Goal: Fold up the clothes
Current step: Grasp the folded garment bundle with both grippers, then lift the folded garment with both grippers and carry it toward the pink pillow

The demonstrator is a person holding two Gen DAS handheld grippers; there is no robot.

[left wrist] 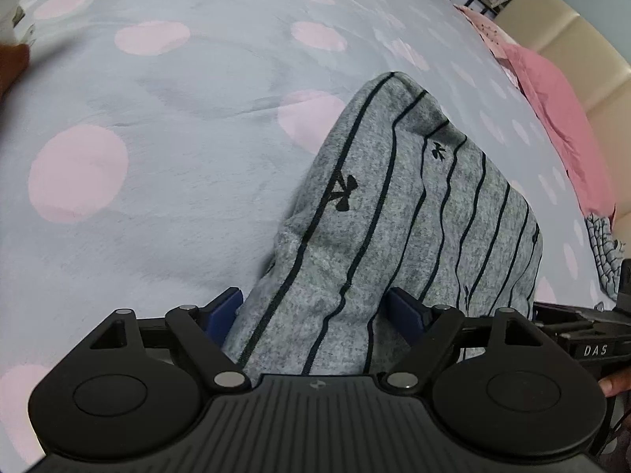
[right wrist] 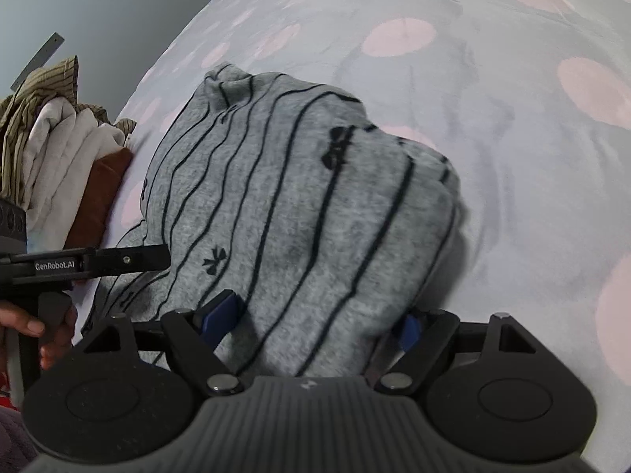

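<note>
Step in hand, as judged: setting the grey striped garment [left wrist: 398, 213] down on the bed [left wrist: 165, 126] and letting go after a fold.

Left gripper [left wrist: 319, 307]: jaws stand wide. A bunched edge of the garment lies between the blue pads [left wrist: 224, 307]. It fills most of the gap, but the pads do not appear to press on it. Recorded as open, with cloth still between the jaws.

Right gripper [right wrist: 315, 319]: same condition. Jaws wide, cloth heaped between them, no visible pinch.

Advice for the release:
- Draw both grippers straight back along their own line, together, so that neither drags a layer out of the fold.
- Keep the jaws wide until the pads are clear of the cloth. The knit looks soft and could snag on a pad edge.
- Check that the near edge lies flat afterwards. It is humped at present.

Condition of the garment: grey marl knit with thin dark stripes and small dark bow motifs. It lies on the bed's pale sheet with pink dots, doubled over into a thick mound. The far end is rounded and bulging, not crisp. The stripes waver, which indicates creases under the top layer.

A pile of other clothes [right wrist: 51, 126] sits at the bed's edge, in the right wrist view, just beside the garment.
</note>
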